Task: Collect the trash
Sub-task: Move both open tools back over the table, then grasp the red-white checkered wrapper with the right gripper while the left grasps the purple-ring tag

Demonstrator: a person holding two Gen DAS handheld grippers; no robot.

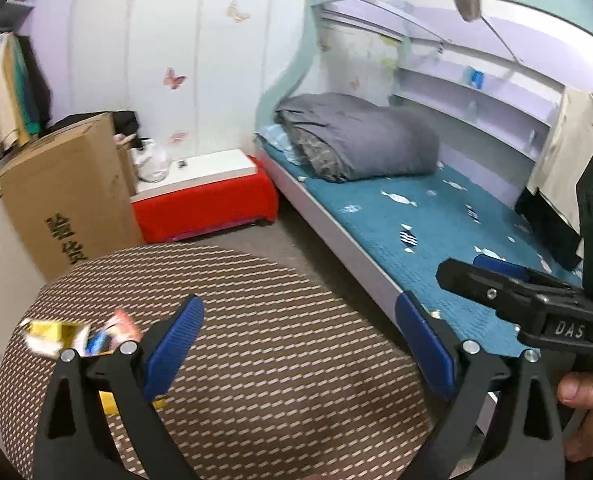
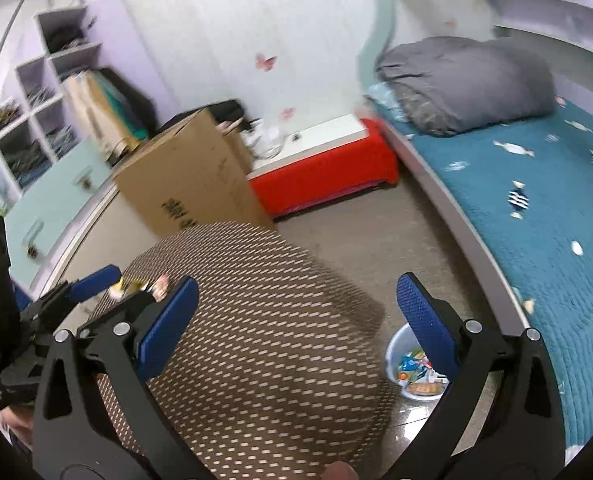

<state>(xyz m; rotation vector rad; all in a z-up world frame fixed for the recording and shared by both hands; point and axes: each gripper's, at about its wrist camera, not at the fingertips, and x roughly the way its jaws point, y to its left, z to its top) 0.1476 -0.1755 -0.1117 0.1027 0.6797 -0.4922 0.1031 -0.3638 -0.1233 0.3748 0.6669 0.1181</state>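
The crumpled yellow, red and blue wrappers [image 1: 76, 338] on the round brown woven table [image 1: 256, 340] are motion-blurred, and the left finger [image 1: 172, 344] covers their lower part; their print cannot be read. In the right wrist view, the right finger [image 2: 424, 320] hides part of the pale blue plastic bucket [image 2: 396, 354], whose coloured contents are too small to identify.

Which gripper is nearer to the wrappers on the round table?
The left gripper: its open jaws sit right beside the wrappers at the edge of the round table. The right gripper hangs open further off, above the bucket.
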